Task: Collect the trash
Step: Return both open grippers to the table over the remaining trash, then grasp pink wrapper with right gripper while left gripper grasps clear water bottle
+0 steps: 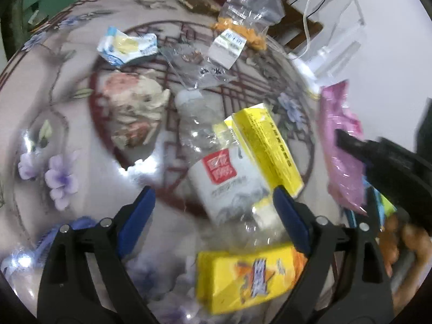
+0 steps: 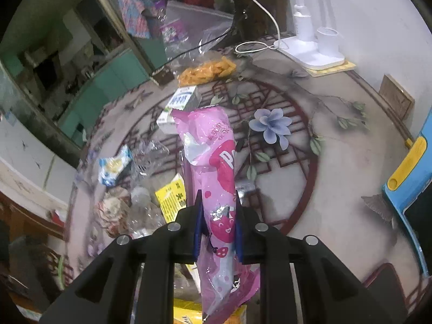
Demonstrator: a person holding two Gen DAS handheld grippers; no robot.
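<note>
My left gripper (image 1: 213, 202) is open, its blue pads either side of a crushed clear plastic bottle (image 1: 224, 178) with a white and red label. A long yellow box (image 1: 267, 145) lies against the bottle and a yellow packet (image 1: 248, 272) lies below it. My right gripper (image 2: 217, 216) is shut on a pink snack wrapper (image 2: 213, 167) and holds it above the table; the wrapper also shows in the left wrist view (image 1: 340, 145). A crumpled tissue (image 1: 135, 108), a blue and white wrapper (image 1: 127, 46) and a clear bag (image 1: 243, 13) of orange snacks lie further back.
The table has a glossy floral cloth (image 2: 337, 162). A white lamp base (image 2: 310, 51) with cable stands at the far edge. A small white and blue carton (image 2: 183, 100) lies near the orange snacks (image 2: 208, 73). A blue and yellow object (image 2: 410, 172) sits at the right edge.
</note>
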